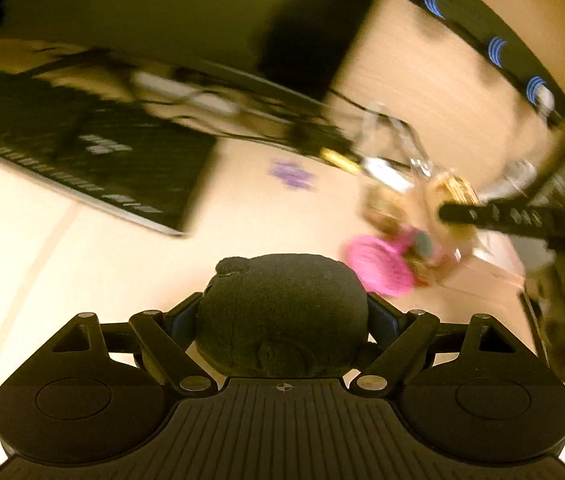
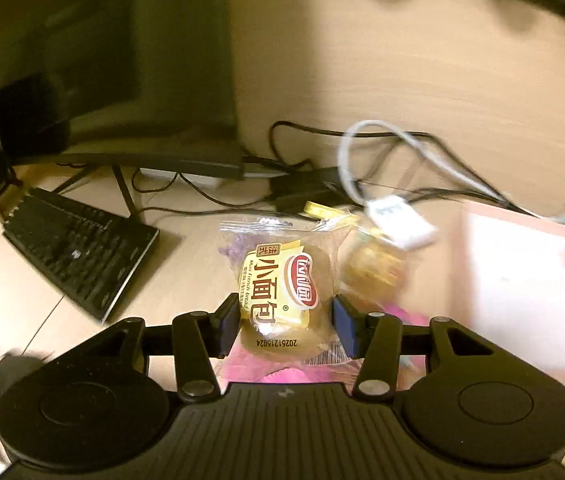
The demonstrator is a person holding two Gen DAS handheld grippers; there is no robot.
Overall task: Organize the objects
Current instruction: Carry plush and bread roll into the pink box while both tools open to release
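The left gripper (image 1: 282, 316) is clamped wide around a dark plush toy (image 1: 282, 312), carried clear above the desk (image 1: 102, 264), probably so it can be sorted elsewhere. The right gripper (image 2: 286, 320) pinches a wrapped bread bun (image 2: 282, 288) by its sides, held over a pink thing; a pale pink box (image 2: 522, 288) just beside looks a likely bin. More snacks (image 2: 374, 264) lie near the cables (image 2: 362, 148), away from the keyboard (image 2: 78, 252).
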